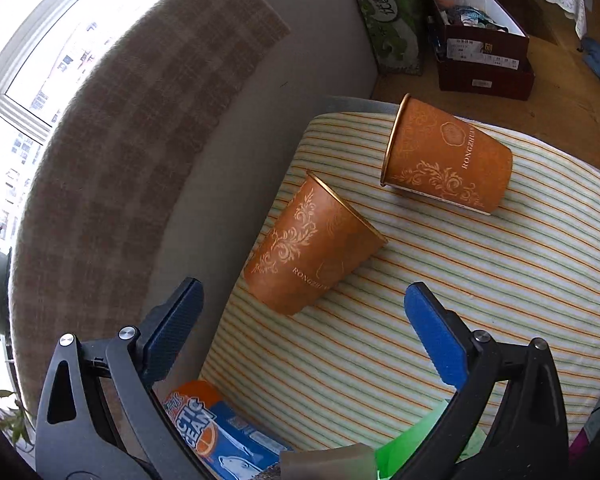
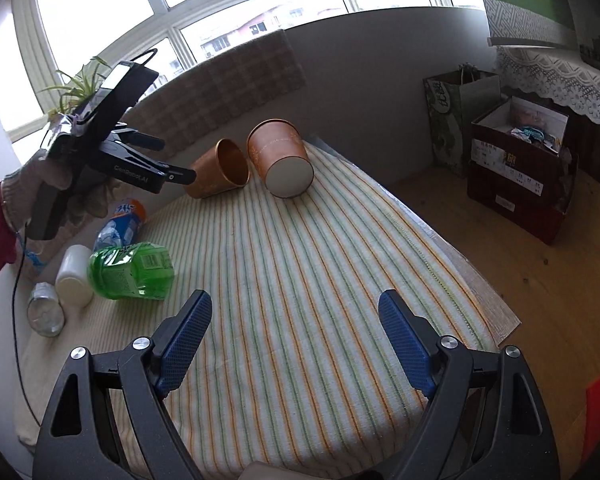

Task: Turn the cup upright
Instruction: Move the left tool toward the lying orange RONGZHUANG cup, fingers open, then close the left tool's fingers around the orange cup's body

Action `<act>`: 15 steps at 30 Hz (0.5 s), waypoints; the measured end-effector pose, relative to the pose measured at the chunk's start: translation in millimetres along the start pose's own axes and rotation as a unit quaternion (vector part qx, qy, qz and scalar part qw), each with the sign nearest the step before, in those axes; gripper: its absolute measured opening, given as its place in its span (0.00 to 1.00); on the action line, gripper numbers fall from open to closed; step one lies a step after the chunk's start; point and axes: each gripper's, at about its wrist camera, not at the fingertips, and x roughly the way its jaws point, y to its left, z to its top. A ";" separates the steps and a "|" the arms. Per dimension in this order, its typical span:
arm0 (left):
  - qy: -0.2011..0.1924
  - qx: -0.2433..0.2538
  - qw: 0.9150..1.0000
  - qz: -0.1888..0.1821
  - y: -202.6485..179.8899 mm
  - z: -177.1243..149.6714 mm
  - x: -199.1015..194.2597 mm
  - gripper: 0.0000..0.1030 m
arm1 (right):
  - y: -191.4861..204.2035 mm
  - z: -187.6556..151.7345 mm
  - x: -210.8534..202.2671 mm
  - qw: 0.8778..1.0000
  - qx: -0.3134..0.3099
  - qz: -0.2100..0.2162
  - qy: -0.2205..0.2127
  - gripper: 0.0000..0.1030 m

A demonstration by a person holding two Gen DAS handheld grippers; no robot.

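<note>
Two orange paper cups lie on their sides on a striped cloth (image 2: 300,280) that covers the table.

Left gripper (image 1: 304,312): jaws spread wide, nothing between them. The near cup (image 1: 312,248) lies just ahead of the jaws, slightly toward the left finger, not touching either blue pad (image 1: 436,344). Its closed base points back toward the jaws; its gold rim points away and to the right. The far cup (image 1: 448,156) lies further ahead, off toward the right finger side, rim facing left, base to the right. The two cups are near each other; from this view, cannot tell whether they touch.

Right gripper (image 2: 296,332): jaws also spread wide, holding nothing, over bare cloth. Both cups sit well ahead of the jaws, near the far end of the cloth. Left one of the pair (image 2: 220,172): open mouth faces this camera, copper-coloured inside visible. Right one (image 2: 280,156): white base faces this camera. Here they appear to lean against each other at the rims. The left gripper (image 2: 172,160) shows in this view, held by a gloved hand (image 2: 32,184), its fingers just beside the open-mouthed cup.

Left of the right gripper's jaws: a green bottle (image 2: 132,270) on its side, a white bottle (image 2: 74,276), a small jar (image 2: 46,314), and a blue-and-orange bottle (image 2: 120,224).
</note>
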 end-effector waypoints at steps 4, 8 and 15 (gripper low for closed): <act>0.021 0.039 0.999 0.006 -6.0 11.9 23.3 1.00 | -8.9 1.6 4.0 1.000 0.009 -0.001 0.004 0.83; 0.040 0.066 0.997 0.015 -10.3 18.7 42.8 1.00 | -15.5 2.2 7.4 1.000 0.017 -0.001 0.009 0.83; 0.064 0.083 0.994 0.022 -13.4 23.0 65.9 0.93 | -25.0 1.9 12.1 0.999 0.031 -0.003 0.013 0.83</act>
